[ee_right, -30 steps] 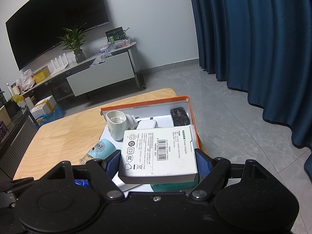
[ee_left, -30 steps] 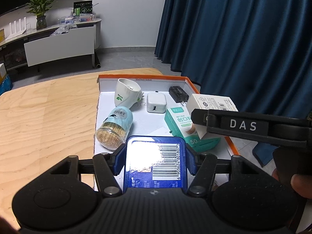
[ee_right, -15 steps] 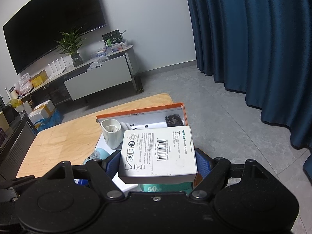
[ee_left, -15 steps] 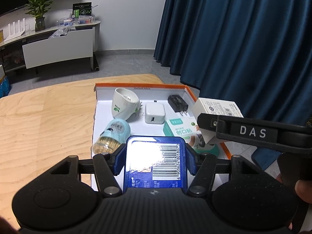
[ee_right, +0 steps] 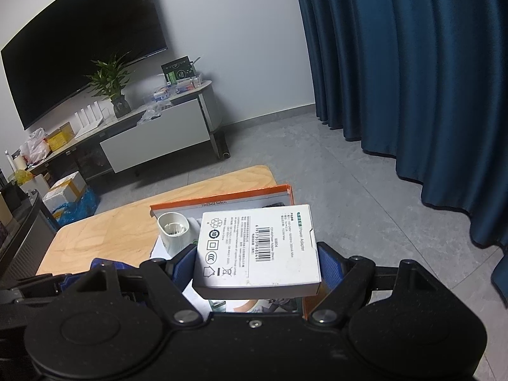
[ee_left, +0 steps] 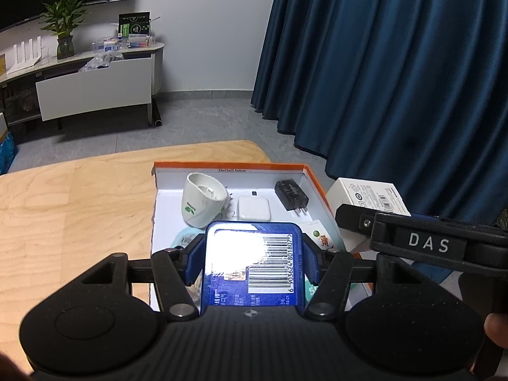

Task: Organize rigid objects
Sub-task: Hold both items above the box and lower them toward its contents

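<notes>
Wooden table [ee_left: 73, 197] carries the orange-rimmed tray [ee_left: 228, 165] at its far right corner. Inside, a white cup [ee_left: 203, 203] lies near the far wall, white charger [ee_left: 254, 208] and black plug [ee_left: 291, 194] beside it. Left gripper [ee_left: 252, 263] clamps a blue box [ee_left: 252, 266] above the tray; right gripper [ee_right: 257, 262] clamps a white box [ee_right: 258, 247] over the tray's right edge.

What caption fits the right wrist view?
Right hand-held gripper holds white adapter box above orange tray.

We see a white wall [ee_right: 241, 47], grey tiled floor [ee_right: 349, 174], dark blue curtains [ee_left: 397, 63], a large black screen [ee_right: 79, 63], and a low cabinet [ee_left: 95, 82] bearing what seems a potted plant [ee_left: 65, 28].
</notes>
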`<state>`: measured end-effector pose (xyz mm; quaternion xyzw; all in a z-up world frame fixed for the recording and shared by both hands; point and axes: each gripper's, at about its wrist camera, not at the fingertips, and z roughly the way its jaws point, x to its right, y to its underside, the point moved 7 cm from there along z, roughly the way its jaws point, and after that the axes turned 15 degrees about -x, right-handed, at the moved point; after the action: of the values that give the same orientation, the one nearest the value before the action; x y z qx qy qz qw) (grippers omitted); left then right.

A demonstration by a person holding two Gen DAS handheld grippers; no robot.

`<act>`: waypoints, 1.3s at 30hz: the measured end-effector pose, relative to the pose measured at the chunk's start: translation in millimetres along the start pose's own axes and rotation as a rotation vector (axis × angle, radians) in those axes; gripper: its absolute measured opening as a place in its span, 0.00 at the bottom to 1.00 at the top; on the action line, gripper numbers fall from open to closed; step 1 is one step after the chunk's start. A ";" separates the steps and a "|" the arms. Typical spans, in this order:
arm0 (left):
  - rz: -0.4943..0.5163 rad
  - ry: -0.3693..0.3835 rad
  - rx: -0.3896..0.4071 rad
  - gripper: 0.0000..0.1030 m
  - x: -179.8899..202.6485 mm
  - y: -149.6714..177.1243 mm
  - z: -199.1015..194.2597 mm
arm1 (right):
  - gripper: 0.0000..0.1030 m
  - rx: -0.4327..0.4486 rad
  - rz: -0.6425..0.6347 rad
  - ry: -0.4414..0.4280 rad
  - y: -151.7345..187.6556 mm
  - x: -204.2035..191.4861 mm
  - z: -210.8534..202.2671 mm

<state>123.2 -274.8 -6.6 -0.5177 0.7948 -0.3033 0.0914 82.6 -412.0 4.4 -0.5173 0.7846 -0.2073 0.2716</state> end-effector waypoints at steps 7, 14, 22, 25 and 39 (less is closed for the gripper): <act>-0.004 -0.003 0.000 0.59 -2.0 -4.9 2.5 | 0.91 0.003 0.008 -0.006 -2.0 2.1 -0.4; 0.006 -0.013 0.004 0.59 -2.6 -8.4 3.5 | 0.91 0.007 0.015 -0.007 -6.9 5.7 -1.2; -0.006 -0.024 0.001 0.59 -9.8 -12.9 6.9 | 0.91 -0.001 0.025 -0.002 -7.8 7.0 2.6; -0.003 -0.023 0.003 0.59 -9.7 -13.7 6.9 | 0.91 -0.006 0.017 -0.007 -9.0 5.0 5.1; 0.006 -0.015 -0.010 0.59 -8.8 -11.4 12.6 | 0.91 -0.025 0.007 -0.017 -19.8 1.7 20.5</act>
<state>141.7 -275.2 -11.6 -0.5181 0.7971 -0.2951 0.0955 109.1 -422.0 0.3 -0.5198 0.7866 -0.1922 0.2723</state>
